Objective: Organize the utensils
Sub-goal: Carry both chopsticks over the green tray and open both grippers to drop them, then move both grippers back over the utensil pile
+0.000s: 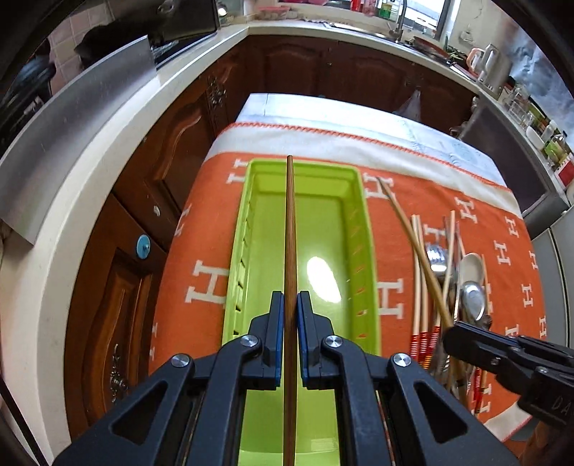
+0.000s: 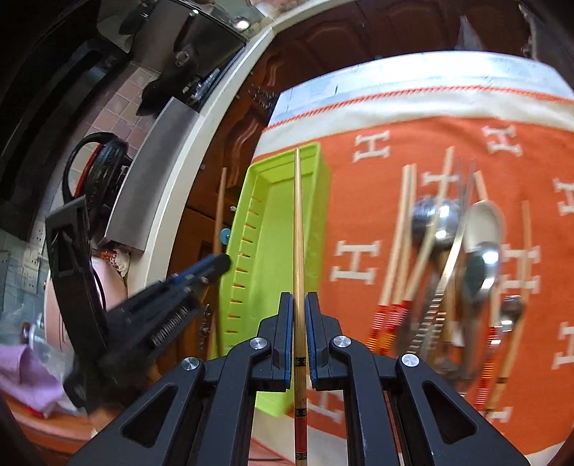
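In the left wrist view my left gripper (image 1: 290,297) is shut on a dark brown chopstick (image 1: 290,222), which hangs lengthwise above the lime-green plastic tray (image 1: 323,222). To the right my right gripper (image 1: 452,333) holds a pale bamboo chopstick (image 1: 405,222) over a heap of chopsticks and spoons (image 1: 448,272). In the right wrist view the right gripper (image 2: 299,297) is shut on that pale chopstick (image 2: 297,222), whose handle has red bands. It points toward the tray (image 2: 276,222). The left gripper (image 2: 219,263) with its brown chopstick (image 2: 219,204) is at the left. The utensil heap (image 2: 455,258) is blurred.
An orange blanket with white H letters (image 1: 412,186) covers the small table. Dark wooden cabinets (image 1: 150,186) and a white countertop (image 1: 107,150) curve round the left and far sides. A sink tap (image 1: 398,21) and a kettle (image 1: 488,64) stand at the back.
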Demonstrator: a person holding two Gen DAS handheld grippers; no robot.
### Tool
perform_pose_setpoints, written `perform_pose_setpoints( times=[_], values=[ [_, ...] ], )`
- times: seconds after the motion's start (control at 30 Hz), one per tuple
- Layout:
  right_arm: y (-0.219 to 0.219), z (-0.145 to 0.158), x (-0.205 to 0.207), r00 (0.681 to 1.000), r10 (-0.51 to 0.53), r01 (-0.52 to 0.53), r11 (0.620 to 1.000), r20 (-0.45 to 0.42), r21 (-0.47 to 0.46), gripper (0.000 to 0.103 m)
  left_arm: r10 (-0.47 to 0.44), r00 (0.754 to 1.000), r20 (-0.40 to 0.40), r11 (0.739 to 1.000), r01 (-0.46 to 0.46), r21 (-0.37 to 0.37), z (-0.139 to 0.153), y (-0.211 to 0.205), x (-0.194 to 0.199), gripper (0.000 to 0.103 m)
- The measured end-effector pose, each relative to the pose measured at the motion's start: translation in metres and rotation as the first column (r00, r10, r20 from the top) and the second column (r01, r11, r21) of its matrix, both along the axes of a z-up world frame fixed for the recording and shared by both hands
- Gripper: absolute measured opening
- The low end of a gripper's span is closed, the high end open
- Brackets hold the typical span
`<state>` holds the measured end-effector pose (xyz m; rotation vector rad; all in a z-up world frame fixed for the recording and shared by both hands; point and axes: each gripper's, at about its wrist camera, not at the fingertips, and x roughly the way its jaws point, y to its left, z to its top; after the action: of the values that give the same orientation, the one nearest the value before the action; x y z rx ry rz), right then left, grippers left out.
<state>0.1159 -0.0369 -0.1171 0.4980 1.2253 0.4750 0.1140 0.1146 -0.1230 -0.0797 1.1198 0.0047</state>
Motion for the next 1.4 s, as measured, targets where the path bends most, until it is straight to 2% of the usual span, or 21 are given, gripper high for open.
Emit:
perform_pose_setpoints(
  times=[0.13, 0.27, 0.37, 0.43, 0.5, 0.73, 0.93, 1.1, 1.4],
  values=[
    [0.026, -0.019, 0.012, 0.998, -0.004, 0.006, 1.0, -0.064, 0.019, 0.007, -0.004, 1.0, -0.016, 1.0, 0.004, 0.003, -0.012, 0.003, 0.002, 0.005],
    [0.044, -0.029, 0.02, 0.996, -0.011, 0.012, 1.0, -0.089, 0.01, 0.007, -0.002, 1.0, -0.024, 1.0, 0.002, 0.006, -0.02, 0.003, 0.004, 0.006],
    [0.049, -0.034, 0.025, 0.994, -0.022, 0.022, 1.0, -0.107, -0.005, 0.01, 0.0, 1.0, -0.018, 1.0, 0.0, 0.027, -0.023, 0.004, 0.005, 0.022],
    [0.049, -0.038, 0.028, 0.993, -0.027, 0.026, 1.0, -0.115, -0.006, 0.017, 0.004, 1.0, -0.006, 0.998, -0.004, 0.056, -0.022, 0.005, 0.003, 0.041],
    [0.045, -0.042, 0.028, 0.993, -0.031, 0.031, 1.0, -0.111, -0.006, 0.019, 0.012, 1.0, 0.008, 0.998, -0.012, 0.067, -0.019, 0.006, 0.001, 0.053],
    [0.043, -0.035, 0.023, 0.996, -0.014, 0.014, 1.0, -0.089, -0.001, 0.019, 0.029, 0.999, 0.028, 0.998, -0.03, 0.058, -0.009, 0.009, -0.009, 0.081],
    [0.026, -0.024, 0.01, 0.998, -0.011, 0.011, 1.0, -0.055, -0.005, 0.02, 0.033, 0.999, 0.029, 0.998, -0.034, 0.044, -0.001, 0.002, -0.018, 0.088],
    [0.003, -0.013, -0.003, 1.0, -0.023, 0.023, 0.999, -0.01, -0.03, 0.02, 0.031, 0.999, 0.034, 0.999, -0.032, 0.025, 0.008, -0.009, -0.026, 0.09],
    [-0.068, 0.017, -0.03, 0.991, -0.069, 0.084, 0.987, 0.111, -0.139, 0.022, -0.02, 0.997, 0.075, 1.0, 0.018, 0.02, 0.03, -0.045, -0.035, 0.097]
  ],
)
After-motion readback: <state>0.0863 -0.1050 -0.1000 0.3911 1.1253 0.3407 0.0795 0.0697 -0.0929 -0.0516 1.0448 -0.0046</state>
